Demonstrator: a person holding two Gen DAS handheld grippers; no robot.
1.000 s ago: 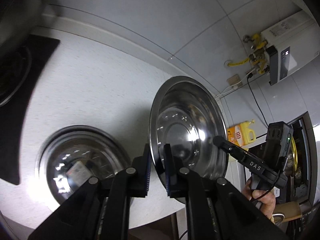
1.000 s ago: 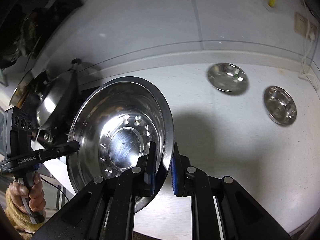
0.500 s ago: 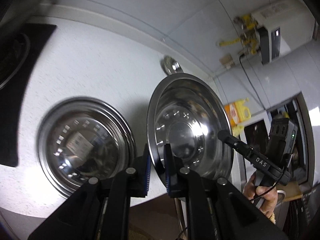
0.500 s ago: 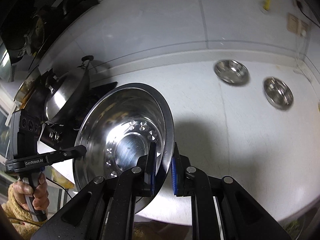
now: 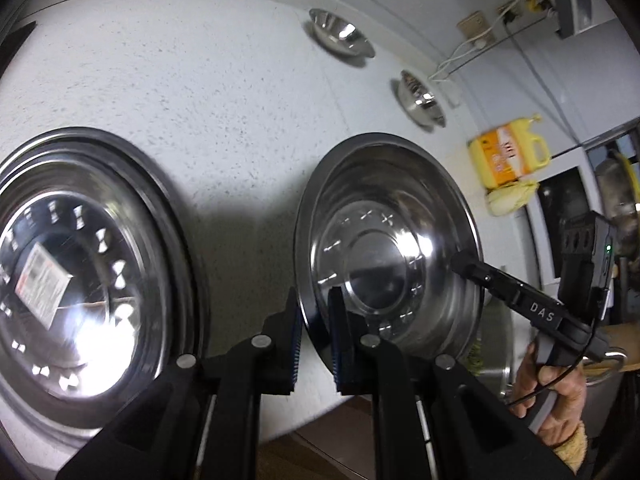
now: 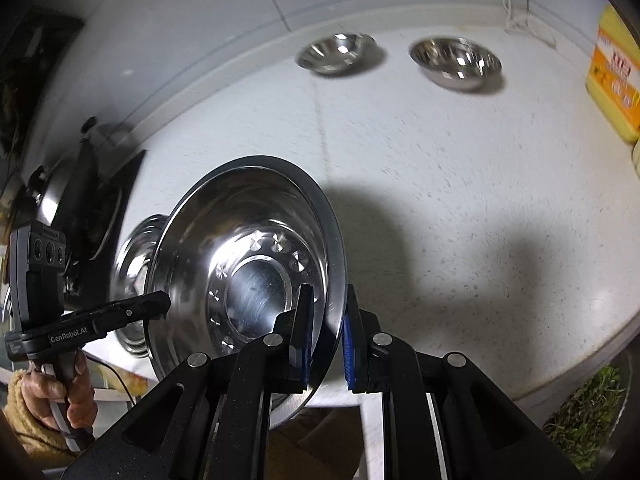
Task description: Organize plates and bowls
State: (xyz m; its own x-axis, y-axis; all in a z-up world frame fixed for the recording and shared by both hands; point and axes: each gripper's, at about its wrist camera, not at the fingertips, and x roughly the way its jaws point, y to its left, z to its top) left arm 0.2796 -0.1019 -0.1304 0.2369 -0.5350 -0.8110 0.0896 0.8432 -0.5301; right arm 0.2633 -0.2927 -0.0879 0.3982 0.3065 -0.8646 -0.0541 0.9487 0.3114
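Note:
A deep steel plate (image 5: pixel 392 248) hangs tilted just above the white counter, held by opposite rims. My left gripper (image 5: pixel 314 336) is shut on its left rim, and my right gripper (image 6: pixel 326 336) is shut on its right rim. The held plate (image 6: pixel 248 264) fills the middle of the right wrist view. The right gripper (image 5: pixel 460 264) reaches the far rim in the left wrist view, and the left gripper (image 6: pixel 160 304) does so in the right wrist view. A second steel plate (image 5: pixel 80 272) with a paper label lies on the counter to the left, partly hidden behind the held one (image 6: pixel 132 264).
Two small steel bowls (image 6: pixel 336 54) (image 6: pixel 456 62) sit near the back wall. A yellow bottle (image 6: pixel 616 88) stands at the right end of the counter. A wok and stove (image 6: pixel 60 192) lie to the left. A bowl of greens (image 6: pixel 588 412) sits below the counter's front edge.
Both grippers have come down toward the counter with the plate between them. The labelled plate on the counter now looms larger, and the two small bowls have come into the left wrist view.

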